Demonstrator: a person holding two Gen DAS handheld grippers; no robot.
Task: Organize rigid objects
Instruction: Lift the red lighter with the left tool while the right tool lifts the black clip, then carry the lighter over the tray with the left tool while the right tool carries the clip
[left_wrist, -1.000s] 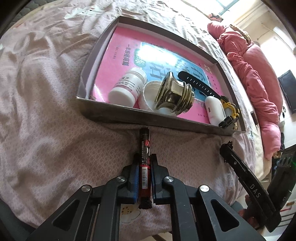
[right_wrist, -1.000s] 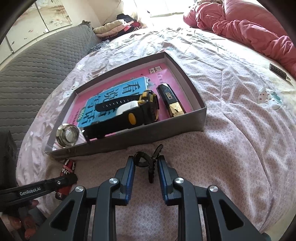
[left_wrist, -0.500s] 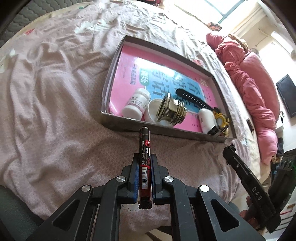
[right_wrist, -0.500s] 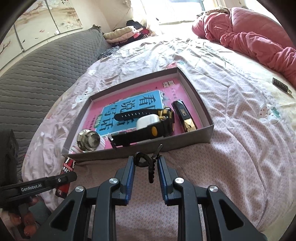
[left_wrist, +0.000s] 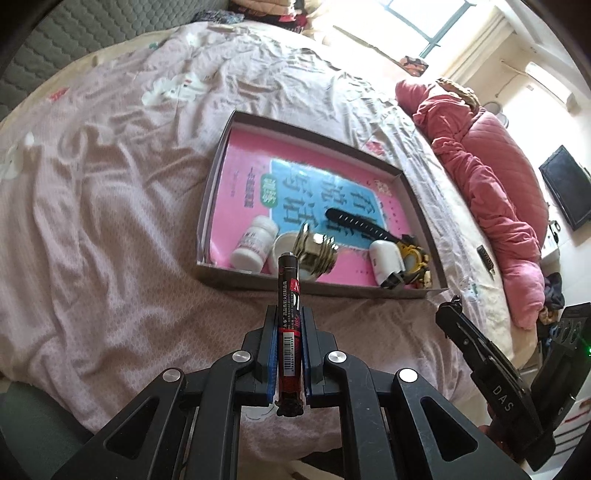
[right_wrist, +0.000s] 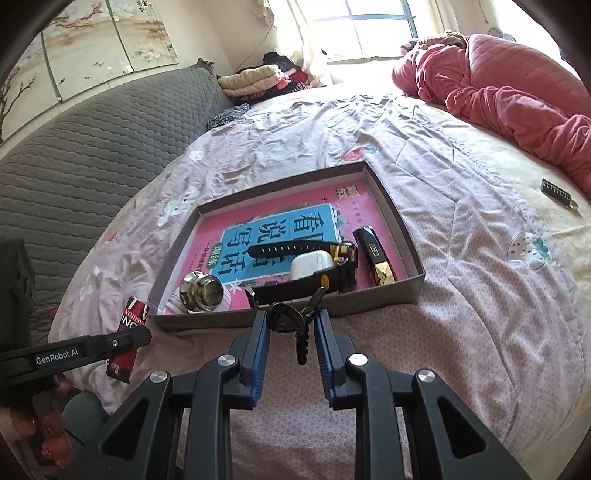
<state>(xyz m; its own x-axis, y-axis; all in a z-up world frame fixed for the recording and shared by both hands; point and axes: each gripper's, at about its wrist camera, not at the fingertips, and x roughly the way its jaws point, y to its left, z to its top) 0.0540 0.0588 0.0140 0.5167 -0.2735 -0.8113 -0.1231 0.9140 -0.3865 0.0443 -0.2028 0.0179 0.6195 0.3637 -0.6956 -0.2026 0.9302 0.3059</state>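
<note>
**Battery and black clip held above the bed, near the tray**

The battery sat clamped between the pads of your left gripper, lengthwise along the fingers, its metal tip pointing toward the near wall of the grey cardboard tray. Your right gripper had its fingers closed on a small black clip, with one end of the clip poking out ahead toward the tray.

You held both grippers over the pink patterned bedsheet, just short of the tray's near edge. Inside the tray, on top of a pink and blue book, lay a white pill bottle, a white jar, a brass metal fitting, a black watch, a white earbud case and a black and gold lighter. These were bunched along the near side, and the far half of the book lay uncovered.

A red quilt was heaped at the far right of the bed, well apart from the tray.
</note>
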